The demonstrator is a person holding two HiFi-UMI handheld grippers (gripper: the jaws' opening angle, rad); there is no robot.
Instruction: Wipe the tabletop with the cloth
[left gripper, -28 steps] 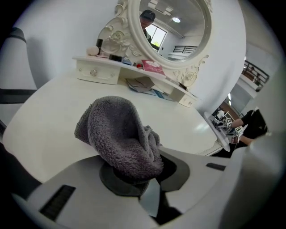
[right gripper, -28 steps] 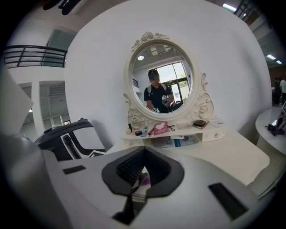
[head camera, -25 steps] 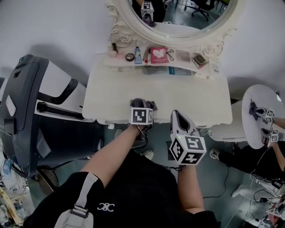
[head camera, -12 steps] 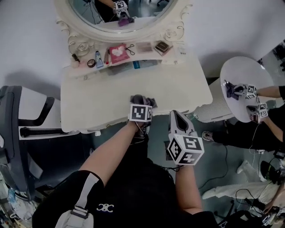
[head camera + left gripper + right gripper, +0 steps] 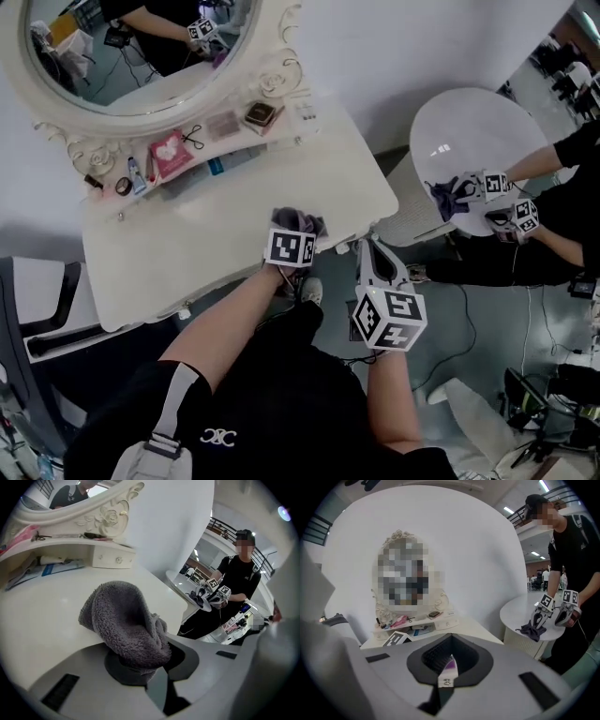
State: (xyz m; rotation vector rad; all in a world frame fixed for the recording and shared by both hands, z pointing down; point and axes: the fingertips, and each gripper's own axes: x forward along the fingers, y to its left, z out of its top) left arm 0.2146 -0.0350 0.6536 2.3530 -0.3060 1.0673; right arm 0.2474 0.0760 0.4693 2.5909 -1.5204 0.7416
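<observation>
A grey fluffy cloth is bunched on the white tabletop, and my left gripper is shut on its near end. In the head view the cloth lies close to the table's front edge, toward the right end, just beyond my left gripper. My right gripper hangs off the table, in front of its right front corner, above the floor. Its jaws are shut, with only a small purple-and-white tag showing between them.
An ornate oval mirror and a shelf of small cosmetics stand at the table's back. To the right is a round white table where another person holds two grippers on a dark cloth. Cables lie on the floor.
The head view has swung to the right, so the table now sits left and tilted. My left gripper and the cloth have slid rightward along the front edge. The right gripper stays off the table.
</observation>
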